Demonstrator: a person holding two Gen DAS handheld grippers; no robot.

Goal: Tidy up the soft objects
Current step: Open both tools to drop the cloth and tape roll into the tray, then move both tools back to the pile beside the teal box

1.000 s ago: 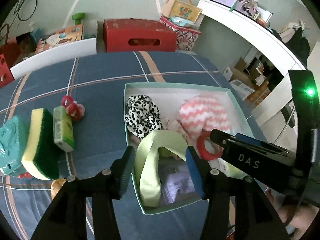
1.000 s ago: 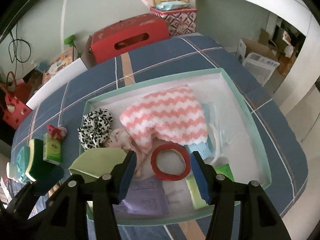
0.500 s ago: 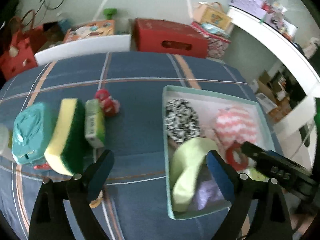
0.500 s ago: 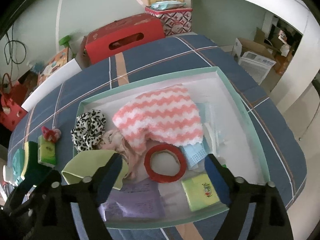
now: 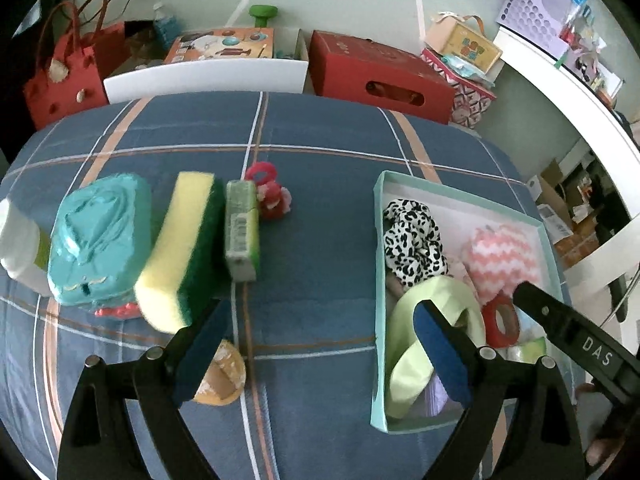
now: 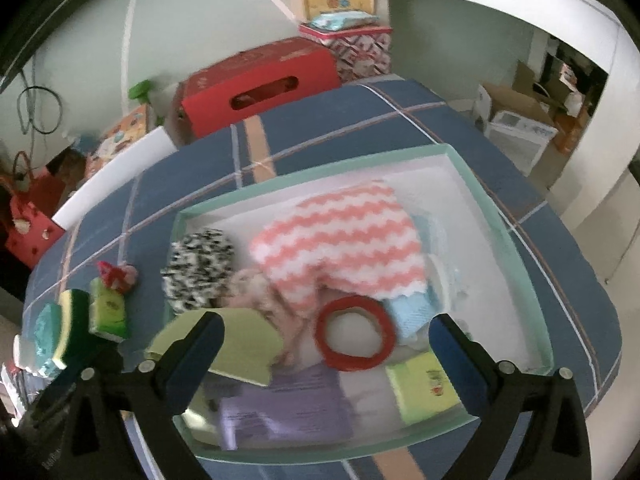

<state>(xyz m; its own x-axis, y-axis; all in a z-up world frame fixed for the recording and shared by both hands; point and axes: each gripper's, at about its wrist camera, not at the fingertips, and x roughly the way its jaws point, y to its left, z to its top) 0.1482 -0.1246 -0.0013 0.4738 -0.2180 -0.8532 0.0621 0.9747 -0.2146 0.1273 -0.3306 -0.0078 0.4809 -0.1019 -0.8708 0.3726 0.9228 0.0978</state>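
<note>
A teal-rimmed box (image 5: pixel 378 240) (image 6: pixel 496 204) on the blue plaid cloth holds a leopard scrunchie (image 5: pixel 412 240) (image 6: pixel 198 268), a pink zigzag cloth (image 5: pixel 500 256) (image 6: pixel 340 244), a pale green band (image 5: pixel 404 344) (image 6: pixel 244 344), a red ring (image 5: pixel 500 322) (image 6: pixel 354 336), a green packet (image 6: pixel 424 388) and a purple sheet (image 6: pixel 288 408). To the left lie a yellow-green sponge (image 5: pixel 180 248), a green tissue pack (image 5: pixel 242 232), a teal pouch (image 5: pixel 96 236) and a red-pink scrunchie (image 5: pixel 268 196). My left gripper (image 5: pixel 320 352) is open and empty above the cloth. My right gripper (image 6: pixel 328 364) is open and empty over the box.
A white bottle (image 5: pixel 16 244) lies at the far left. A round tan item (image 5: pixel 224 376) sits under my left finger. A red box (image 5: pixel 380 76), a white board (image 5: pixel 204 78) and a red bag (image 5: pixel 60 80) stand beyond the table's far edge.
Both grippers opened wide. The left one let go of the pale green band, which stays in the box, and swung left over the cloth. The right one backed slightly from the red ring.
</note>
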